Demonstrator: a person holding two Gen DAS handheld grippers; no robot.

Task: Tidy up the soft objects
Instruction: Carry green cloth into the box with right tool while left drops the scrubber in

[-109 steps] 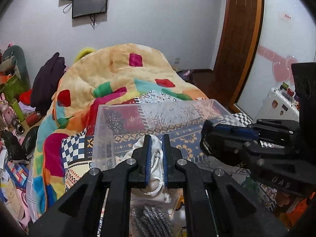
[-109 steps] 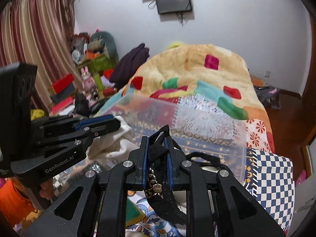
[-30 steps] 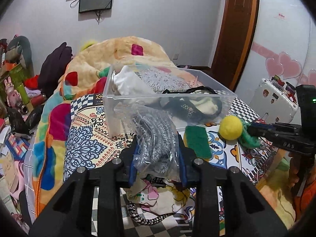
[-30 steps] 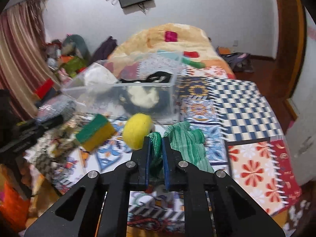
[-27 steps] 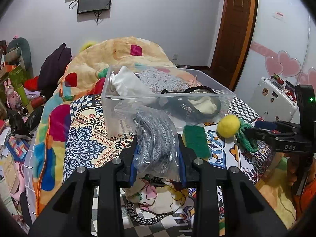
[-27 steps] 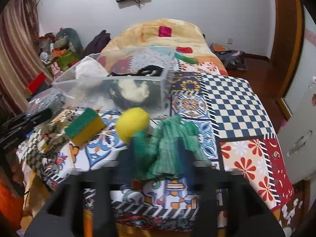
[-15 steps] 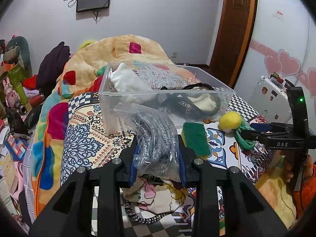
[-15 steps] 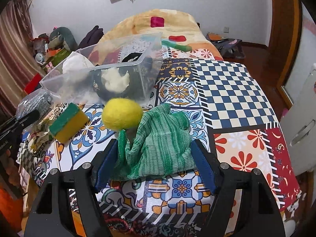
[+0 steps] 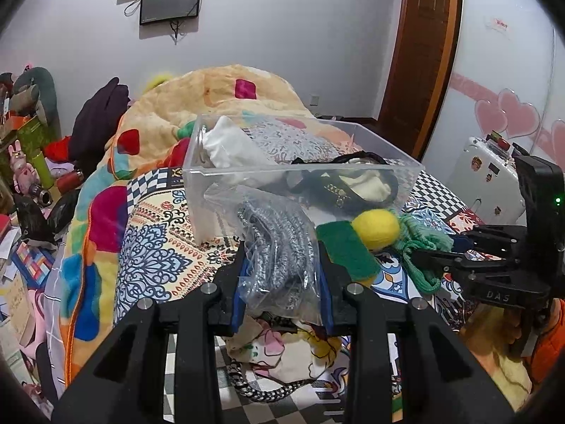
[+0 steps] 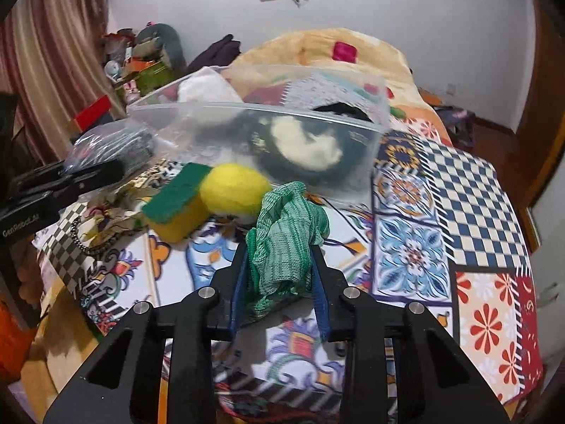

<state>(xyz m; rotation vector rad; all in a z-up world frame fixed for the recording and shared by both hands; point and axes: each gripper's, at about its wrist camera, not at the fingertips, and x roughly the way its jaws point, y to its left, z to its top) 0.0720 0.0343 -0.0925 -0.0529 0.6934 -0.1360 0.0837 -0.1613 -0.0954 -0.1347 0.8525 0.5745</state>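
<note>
My left gripper point(image 9: 280, 265) is shut on a clear plastic bag of grey-and-white cord point(image 9: 279, 247), held above the patterned cloth just in front of the clear plastic bin point(image 9: 303, 173). The bin holds a white cloth bag point(image 9: 229, 145) and a black strap item point(image 9: 339, 180). My right gripper point(image 10: 279, 268) is shut on a green knitted cloth point(image 10: 286, 236), lifted near a yellow ball point(image 10: 233, 187) and a green-and-yellow sponge point(image 10: 176, 205). The right gripper also shows in the left wrist view point(image 9: 434, 258), at the right.
A floral cloth and a checkered cord point(image 9: 268, 388) lie under my left gripper. A quilt-covered bed point(image 9: 219, 95) rises behind the bin. Clutter fills the floor at the left point(image 9: 28, 183). A white cabinet point(image 9: 483, 173) stands at the right.
My right gripper opened, then closed on a wider bunch of the green cloth and lifted it toward the bin. My left gripper keeps the bag and has moved closer to the bin.
</note>
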